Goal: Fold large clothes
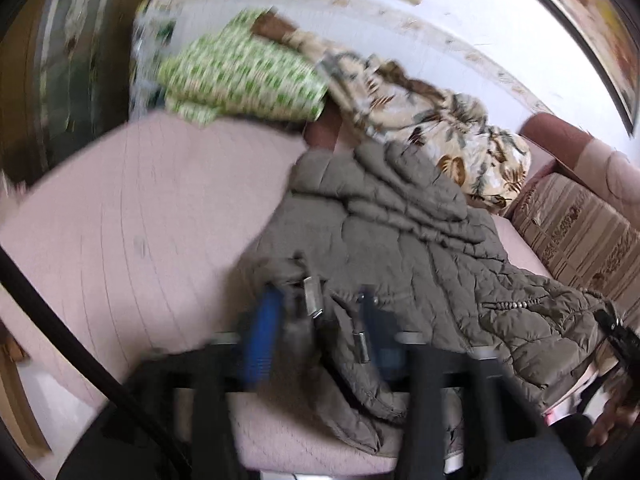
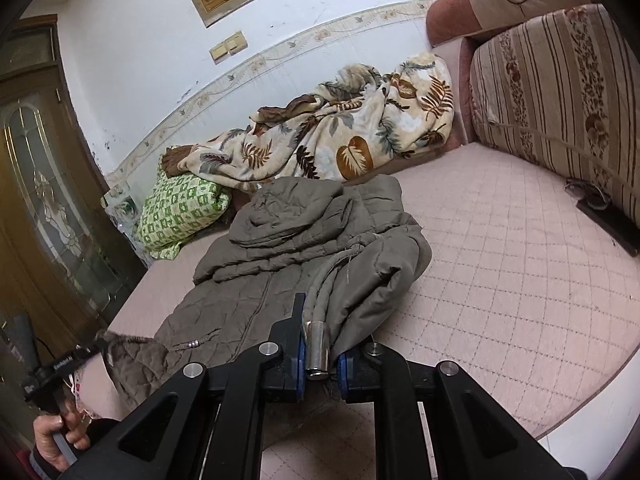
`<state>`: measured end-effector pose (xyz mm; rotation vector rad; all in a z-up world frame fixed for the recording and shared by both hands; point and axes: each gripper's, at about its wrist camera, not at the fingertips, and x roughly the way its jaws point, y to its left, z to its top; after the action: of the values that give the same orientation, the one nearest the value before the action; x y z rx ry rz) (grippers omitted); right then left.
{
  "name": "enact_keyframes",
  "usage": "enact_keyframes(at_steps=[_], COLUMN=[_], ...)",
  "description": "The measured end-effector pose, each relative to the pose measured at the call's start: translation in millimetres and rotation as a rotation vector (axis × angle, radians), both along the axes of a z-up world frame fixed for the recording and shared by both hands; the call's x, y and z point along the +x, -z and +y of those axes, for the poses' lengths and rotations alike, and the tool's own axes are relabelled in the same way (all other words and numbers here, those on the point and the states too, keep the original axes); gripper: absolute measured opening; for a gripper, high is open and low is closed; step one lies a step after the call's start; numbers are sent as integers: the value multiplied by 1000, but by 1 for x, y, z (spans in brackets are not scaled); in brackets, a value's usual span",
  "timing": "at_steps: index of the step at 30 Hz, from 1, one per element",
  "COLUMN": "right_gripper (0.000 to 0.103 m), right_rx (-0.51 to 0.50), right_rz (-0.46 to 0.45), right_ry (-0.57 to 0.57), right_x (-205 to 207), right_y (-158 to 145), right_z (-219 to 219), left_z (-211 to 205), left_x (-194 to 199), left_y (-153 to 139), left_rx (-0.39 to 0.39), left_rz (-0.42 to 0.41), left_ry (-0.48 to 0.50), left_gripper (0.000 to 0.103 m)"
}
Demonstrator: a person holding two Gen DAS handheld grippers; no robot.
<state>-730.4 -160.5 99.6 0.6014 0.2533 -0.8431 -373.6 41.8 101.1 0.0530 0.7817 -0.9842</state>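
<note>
An olive quilted hooded jacket (image 2: 300, 240) lies spread on the pink mattress, hood toward the wall. My right gripper (image 2: 320, 364) is shut on a bunched fold of its near right side, with the cloth pinched between the blue pads. In the blurred left wrist view the jacket (image 1: 400, 240) runs across the bed, and my left gripper (image 1: 320, 320) stands open with the jacket's hem lying loosely between its fingers. The left gripper (image 2: 96, 344) also shows at the jacket's lower left corner in the right wrist view, held by a person's hand (image 2: 56, 436).
A leaf-print blanket (image 2: 340, 140) and a green checked pillow (image 2: 176, 208) lie along the wall behind the jacket. A striped cushion (image 2: 560, 92) stands at the right, with a dark flat object (image 2: 608, 216) below it. Bare quilted mattress (image 2: 500, 260) stretches right of the jacket. A wooden door (image 2: 40, 200) is at the left.
</note>
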Motion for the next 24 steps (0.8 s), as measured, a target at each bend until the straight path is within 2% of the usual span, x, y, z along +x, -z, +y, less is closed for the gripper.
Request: enact_keyframes(at_steps=[5, 10, 14, 16, 17, 18, 21, 24], right_gripper=[13, 13, 13, 13, 13, 13, 13, 13], right_rx=[11, 30, 40, 45, 49, 50, 63, 70], right_rz=[-4, -9, -8, -7, -7, -8, -8, -19], right_ry=[5, 5, 8, 8, 8, 9, 15, 19], right_x=[-1, -1, -2, -3, -4, -4, -6, -7], right_y=[3, 9, 12, 13, 14, 15, 20, 23], right_z=[-3, -6, -8, -9, -9, -9, -9, -10], left_z=[9, 16, 14, 15, 14, 14, 15, 15], left_x=[24, 33, 39, 38, 36, 35, 26, 22], left_y=[42, 77, 97, 97, 96, 96, 94, 87], left_rx=[59, 116, 105, 85, 78, 74, 73, 66], left_rz=[150, 224, 326, 323, 312, 307, 266, 216], left_ry=[-51, -73, -88, -90, -83, -71, -57, -46], left_gripper=[60, 60, 60, 60, 55, 45, 30, 22])
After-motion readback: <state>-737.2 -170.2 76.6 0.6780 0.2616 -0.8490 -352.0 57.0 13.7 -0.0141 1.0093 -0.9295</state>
